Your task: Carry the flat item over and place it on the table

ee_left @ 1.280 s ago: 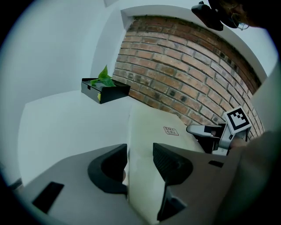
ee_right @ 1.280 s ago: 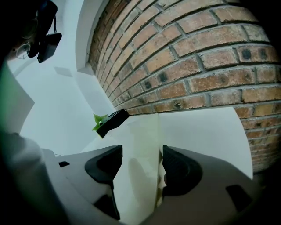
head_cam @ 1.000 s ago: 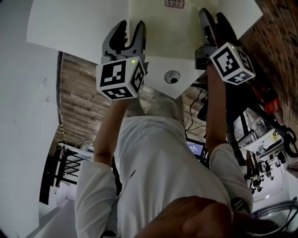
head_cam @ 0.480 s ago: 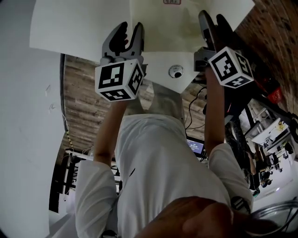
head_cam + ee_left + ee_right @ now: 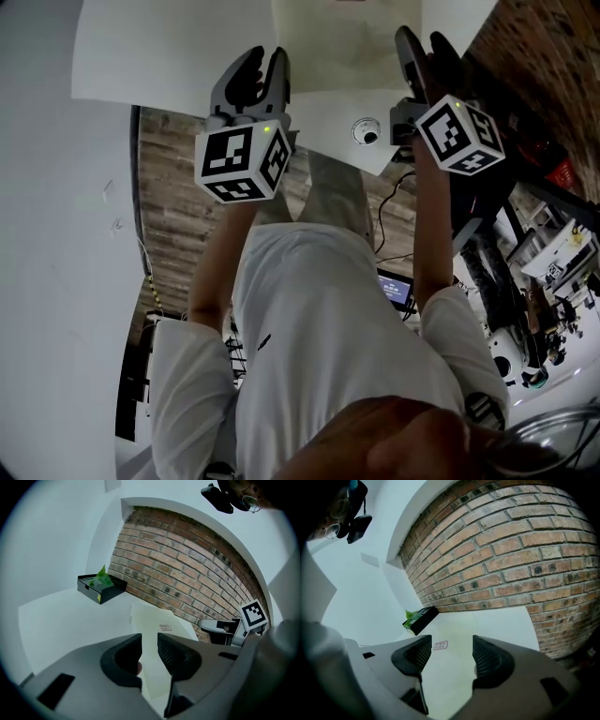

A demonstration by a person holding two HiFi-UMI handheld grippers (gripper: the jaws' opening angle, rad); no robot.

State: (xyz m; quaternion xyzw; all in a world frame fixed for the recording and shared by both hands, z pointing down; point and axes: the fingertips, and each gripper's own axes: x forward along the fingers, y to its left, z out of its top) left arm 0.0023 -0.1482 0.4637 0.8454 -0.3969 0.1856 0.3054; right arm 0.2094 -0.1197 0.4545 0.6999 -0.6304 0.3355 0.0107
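The flat item (image 5: 347, 42) is a pale cream sheet with a small printed label, lying on the white table (image 5: 169, 56). My left gripper (image 5: 255, 75) reaches over its left edge. In the left gripper view the jaws (image 5: 150, 641) are closing to a narrow gap, with the sheet (image 5: 161, 620) showing in that gap and the pads not visibly pressing on it. My right gripper (image 5: 419, 56) is over the sheet's right side. Its jaws (image 5: 451, 651) stand wide open above the sheet (image 5: 454, 672).
A black box with green leaves (image 5: 101, 588) sits at the table's far end, also seen in the right gripper view (image 5: 421, 618). A brick wall (image 5: 511, 564) runs along the table. A small round dome (image 5: 366, 131) sits near the table's corner. Equipment and cables (image 5: 534, 272) crowd the floor at right.
The left gripper's jaws have narrowed. The table and sheet have slid slightly up and right in the head view. The right gripper stays open.
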